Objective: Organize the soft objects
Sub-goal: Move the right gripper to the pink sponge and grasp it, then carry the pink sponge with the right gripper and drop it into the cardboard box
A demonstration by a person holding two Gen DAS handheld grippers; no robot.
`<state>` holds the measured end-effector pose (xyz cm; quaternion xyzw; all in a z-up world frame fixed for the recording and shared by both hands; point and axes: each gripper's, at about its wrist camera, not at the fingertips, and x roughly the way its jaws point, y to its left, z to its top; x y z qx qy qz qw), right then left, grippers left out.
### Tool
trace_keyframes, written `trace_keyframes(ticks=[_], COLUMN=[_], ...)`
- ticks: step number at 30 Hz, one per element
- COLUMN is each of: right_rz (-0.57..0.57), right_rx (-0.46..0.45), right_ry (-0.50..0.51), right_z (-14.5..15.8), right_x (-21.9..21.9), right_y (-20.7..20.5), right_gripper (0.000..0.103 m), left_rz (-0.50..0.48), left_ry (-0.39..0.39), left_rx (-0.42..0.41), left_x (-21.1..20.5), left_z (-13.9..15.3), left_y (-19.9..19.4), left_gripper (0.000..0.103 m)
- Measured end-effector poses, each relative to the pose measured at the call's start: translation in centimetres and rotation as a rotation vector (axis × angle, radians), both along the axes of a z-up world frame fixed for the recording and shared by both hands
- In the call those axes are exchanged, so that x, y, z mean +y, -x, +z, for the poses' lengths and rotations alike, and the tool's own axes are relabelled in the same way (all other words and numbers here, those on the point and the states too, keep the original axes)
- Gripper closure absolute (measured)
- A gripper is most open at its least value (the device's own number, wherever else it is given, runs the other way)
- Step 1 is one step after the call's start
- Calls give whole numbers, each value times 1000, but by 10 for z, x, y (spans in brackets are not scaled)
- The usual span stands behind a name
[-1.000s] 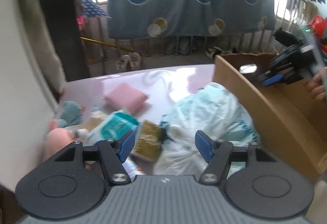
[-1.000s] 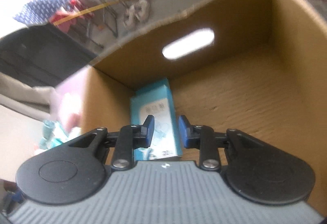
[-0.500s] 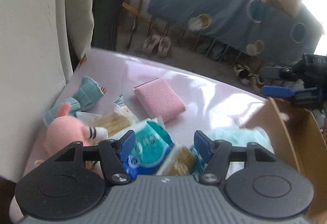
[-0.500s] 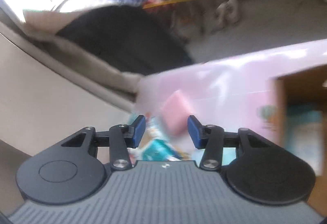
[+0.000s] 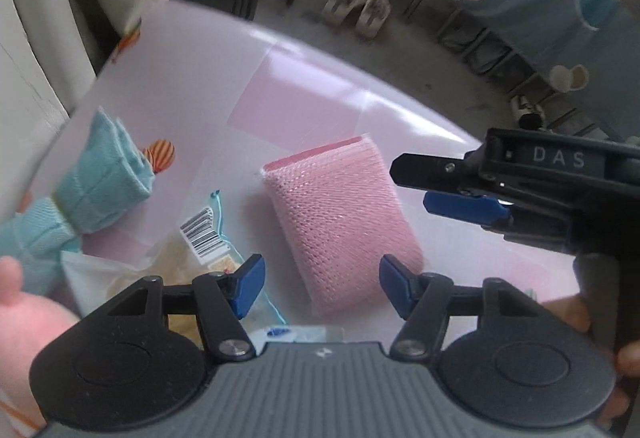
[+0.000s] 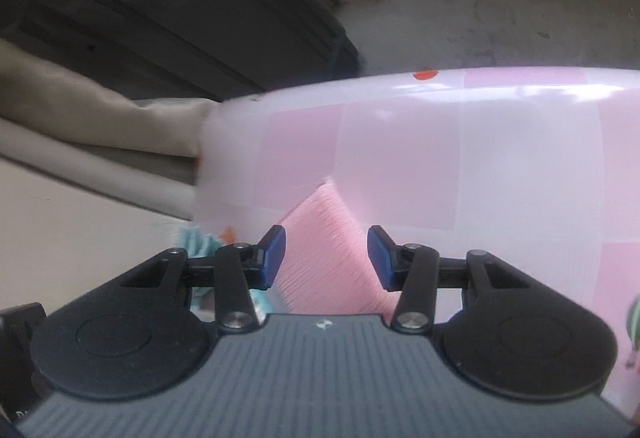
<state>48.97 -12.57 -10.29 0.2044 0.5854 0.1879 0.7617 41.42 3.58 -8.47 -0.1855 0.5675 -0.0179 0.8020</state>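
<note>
While both my claws hang above the pink-and-white checked worktop point(image 5: 312, 86), the pink mesh sponge point(image 5: 340, 222) lies flat near its middle, clear of the other soft things. My left claw point(image 5: 320, 280) is spread with nothing between its blue pads, the sponge's near end showing in the gap below it. My right claw point(image 6: 326, 256) has just been opening and now stands parted and empty, pointing down at the same sponge from the other side; in the left view it reaches in from the right, just beside the sponge. Toward the worktop's left edge lie a teal knitted toy point(image 5: 100, 190), a barcoded clear packet point(image 5: 200, 238) and a pink plush point(image 5: 28, 314).
</note>
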Motion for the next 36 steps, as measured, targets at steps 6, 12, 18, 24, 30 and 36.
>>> trace_keyframes(ticks=[6, 12, 18, 24, 30, 36], right_rz=[10, 29, 33, 34, -35, -165], right_rx=[60, 61, 22, -54, -138, -199], right_ry=[5, -13, -71, -119, -178, -184], right_z=[-30, -31, 8, 74, 142, 176], right_x=[7, 10, 2, -23, -90, -191], right_y=[-3, 1, 18, 54, 112, 183], right_gripper=[61, 65, 66, 67, 67, 67], left_rz=[18, 31, 8, -29, -125, -291], left_ry=[80, 77, 50, 41, 34, 29], left_rx=[44, 29, -41, -144, -252, -295], left_x=[3, 2, 1, -16, -66, -159], left_z=[-21, -17, 26, 92, 153, 181], left_y=[-11, -9, 13, 50, 97, 131], left_gripper=[39, 41, 45, 46, 46, 45])
